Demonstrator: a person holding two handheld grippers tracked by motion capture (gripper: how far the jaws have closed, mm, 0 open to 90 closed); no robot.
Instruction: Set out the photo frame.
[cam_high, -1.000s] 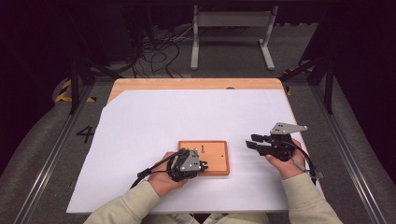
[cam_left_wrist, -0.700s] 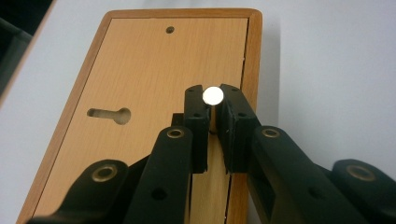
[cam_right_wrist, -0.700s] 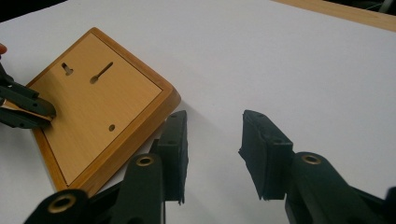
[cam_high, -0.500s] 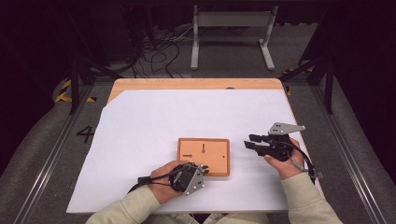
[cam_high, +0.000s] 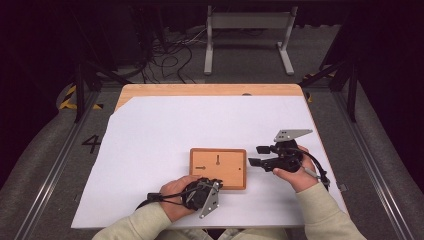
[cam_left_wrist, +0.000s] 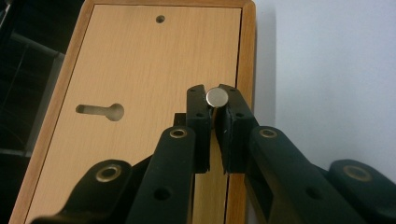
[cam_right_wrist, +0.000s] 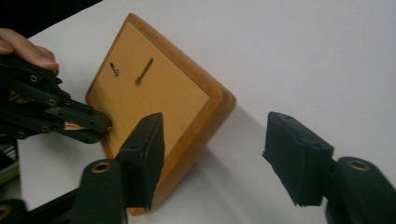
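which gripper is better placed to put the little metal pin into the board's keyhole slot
Left. The left gripper is shut on the metal pin right over the wooden board, near the keyhole slot. The right gripper is open and empty.

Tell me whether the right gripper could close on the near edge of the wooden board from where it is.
Probably yes. The right gripper stands open beside the wooden board, one jaw already over its corner, with bare white sheet around. The left gripper works the opposite edge.
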